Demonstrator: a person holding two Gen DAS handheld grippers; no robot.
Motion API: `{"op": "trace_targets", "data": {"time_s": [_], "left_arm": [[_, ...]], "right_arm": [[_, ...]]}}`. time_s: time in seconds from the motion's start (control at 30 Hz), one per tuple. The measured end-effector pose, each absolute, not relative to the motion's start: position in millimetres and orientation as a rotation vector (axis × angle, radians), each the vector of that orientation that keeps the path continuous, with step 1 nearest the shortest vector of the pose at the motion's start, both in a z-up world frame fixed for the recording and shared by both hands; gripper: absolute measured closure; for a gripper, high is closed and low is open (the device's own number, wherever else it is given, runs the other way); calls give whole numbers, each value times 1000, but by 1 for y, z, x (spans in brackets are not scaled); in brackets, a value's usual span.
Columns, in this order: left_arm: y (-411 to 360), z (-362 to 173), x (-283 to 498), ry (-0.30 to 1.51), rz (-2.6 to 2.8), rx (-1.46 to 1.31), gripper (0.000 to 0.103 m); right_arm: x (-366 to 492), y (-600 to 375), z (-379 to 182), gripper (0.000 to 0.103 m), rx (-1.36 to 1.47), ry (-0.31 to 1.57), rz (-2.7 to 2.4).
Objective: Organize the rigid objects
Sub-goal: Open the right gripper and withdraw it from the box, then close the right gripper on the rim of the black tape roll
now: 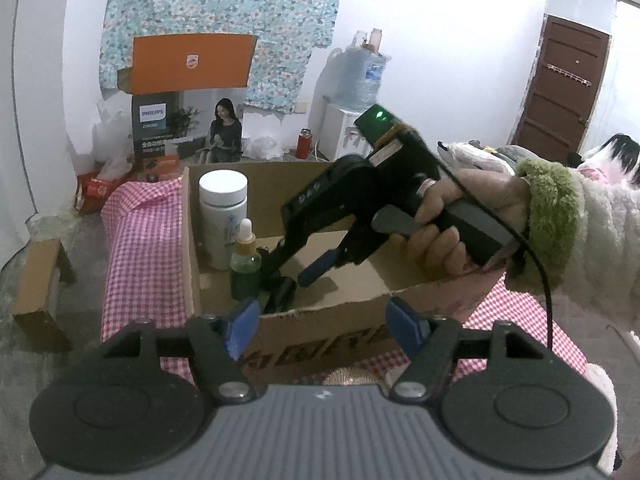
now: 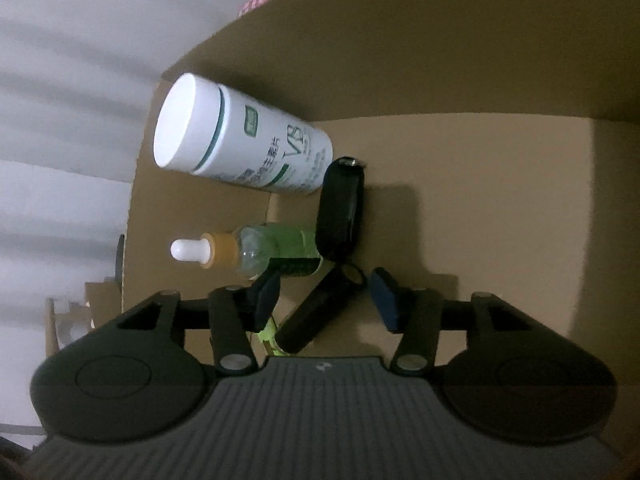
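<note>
The cardboard box (image 1: 320, 316) sat on a pink-checked cloth (image 1: 140, 248), open at the top. Inside, at its 9 o'clock corner in the left wrist view, a white vitamin bottle (image 1: 222, 220) stood upright against the wall, and a green dropper bottle (image 1: 245, 268) with a tan collar and white bulb stood just beside it toward 6 o'clock.

The right gripper (image 1: 296, 264), held in a hand (image 1: 460, 216) wearing a fluffy white sleeve with a green cuff (image 1: 552, 220), reached down into the box from 3 o'clock. Its blue-padded jaws stood apart, pressing on nothing. In the right wrist view, a black cylindrical object (image 2: 316, 316) lay on the box floor between the right gripper's fingers (image 2: 266, 296), touching neither pad, and a black key-fob-like object (image 2: 340, 216) lay at 12 o'clock from it, touching the dropper bottle's base.

The left gripper (image 1: 320, 328) hovered at the near box wall at 6 o'clock, its 2 blue pads wide apart and empty.

An orange-lidded Philips carton (image 1: 188, 96) stood at 11 o'clock beyond the box.
</note>
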State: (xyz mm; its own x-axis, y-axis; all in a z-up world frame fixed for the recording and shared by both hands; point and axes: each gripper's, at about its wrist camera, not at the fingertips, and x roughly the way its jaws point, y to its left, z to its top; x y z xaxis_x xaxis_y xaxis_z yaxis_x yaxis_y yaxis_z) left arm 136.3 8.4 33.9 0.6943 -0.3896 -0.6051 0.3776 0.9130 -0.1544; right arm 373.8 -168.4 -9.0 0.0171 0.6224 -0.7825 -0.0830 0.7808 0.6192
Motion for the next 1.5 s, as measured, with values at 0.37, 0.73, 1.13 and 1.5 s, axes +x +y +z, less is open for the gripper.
{"op": "trace_targets", "data": {"time_s": [0.37,0.73,1.13,1.5], "left_arm": [[21,37,104,702,-430,-34,20],[-4,1,68,844,-471,24,18],[-73,-46,62,892,-530,271,22],[-92,-57,62,877,-521,327,26]], "right_arm": [[313,-219,81,50,475,1120,649],[134,-283,84,49,446,885,557],[94,-239,10,76,308,1003,475],[102,-215,4,85,142,1020,518]]}}
